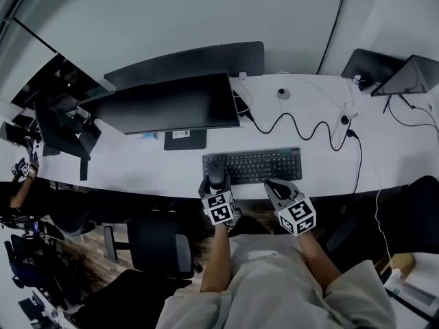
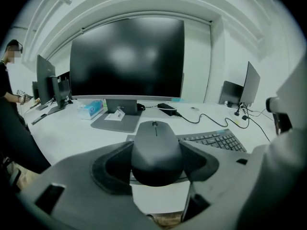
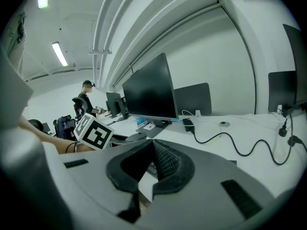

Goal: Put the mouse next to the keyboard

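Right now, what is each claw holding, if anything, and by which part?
The left claw grips the mouse by its two long sides, wheel end pointing away. The right claw is shut on nothing.

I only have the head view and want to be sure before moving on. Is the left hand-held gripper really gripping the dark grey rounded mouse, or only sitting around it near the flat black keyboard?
Observer: Gripping. In the left gripper view, the left hand-held gripper has its jaws closed on the dark grey rounded plastic mouse, pressing it from both sides.
Operator: And is the other one carrying anything?
Observer: No. The right gripper view shows the right hand-held gripper with its jaws together and nothing between them.
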